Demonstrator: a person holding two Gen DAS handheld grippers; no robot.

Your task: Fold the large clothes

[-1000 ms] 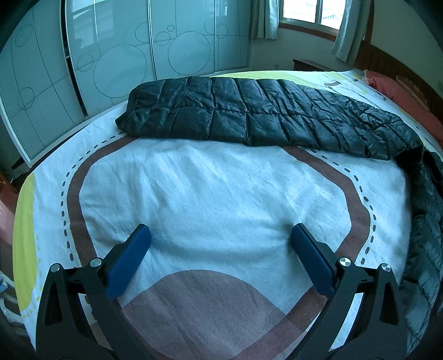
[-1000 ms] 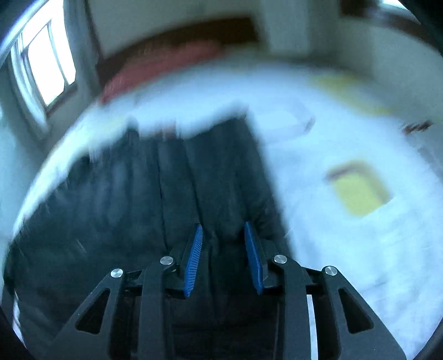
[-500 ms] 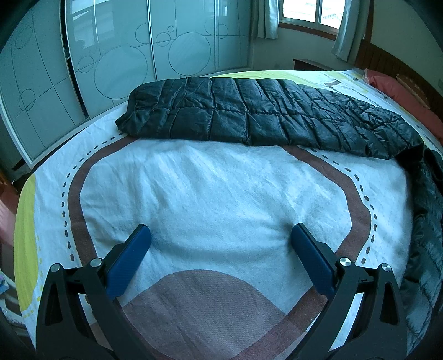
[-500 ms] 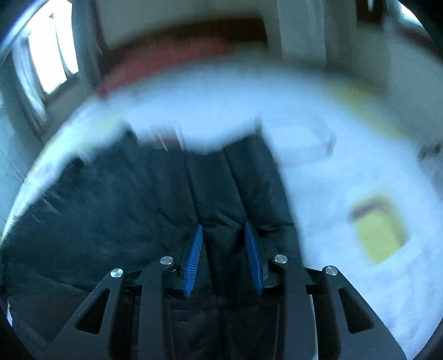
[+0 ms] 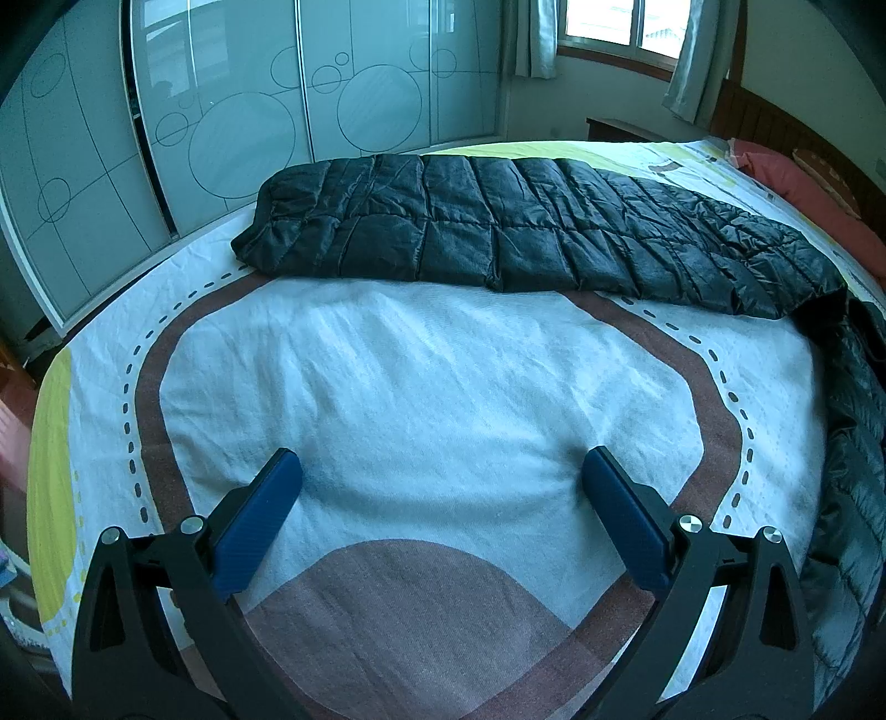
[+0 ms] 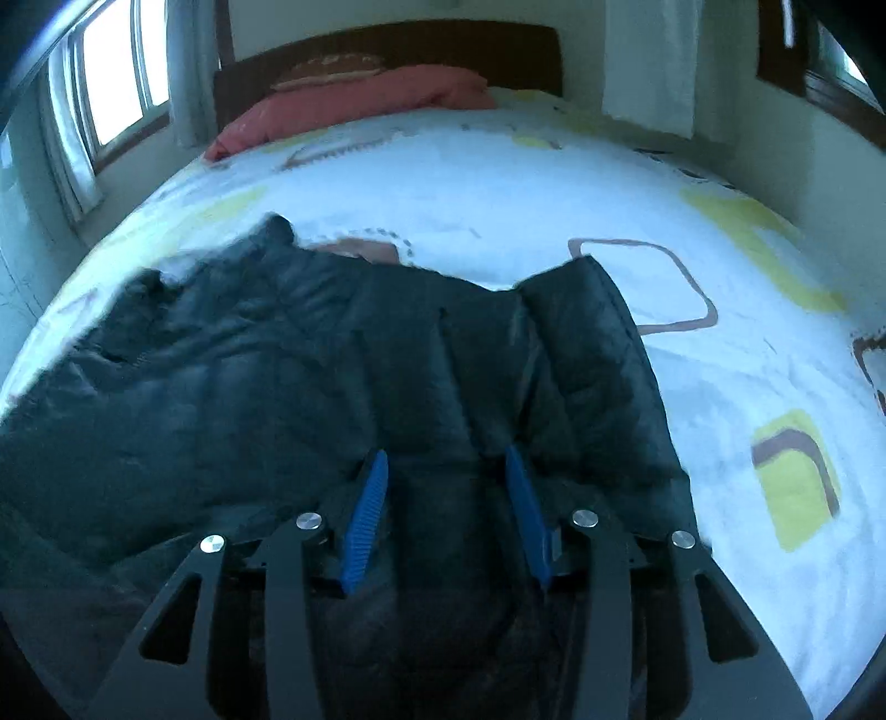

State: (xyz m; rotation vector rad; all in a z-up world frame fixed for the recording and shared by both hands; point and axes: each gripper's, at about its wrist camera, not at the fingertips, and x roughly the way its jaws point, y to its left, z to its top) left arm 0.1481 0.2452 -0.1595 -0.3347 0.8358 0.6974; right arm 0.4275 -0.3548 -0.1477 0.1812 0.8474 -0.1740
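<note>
Your right gripper (image 6: 446,501) is probably pinching the black puffy quilted coat (image 6: 310,365); your left gripper (image 5: 440,498) is hanging spread wide. It's soft and slippery, so grab thick seams.

A home bedroom: a wide bed (image 5: 421,376) under a patterned sheet, a pink pillow (image 6: 354,105) against the dark wooden headboard (image 6: 398,44), frosted sliding wardrobe doors (image 5: 232,122) and curtained windows (image 5: 614,25).

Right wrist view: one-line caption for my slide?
Right gripper clamps a fold of the black puffer jacket on the patterned bedspread.
</note>
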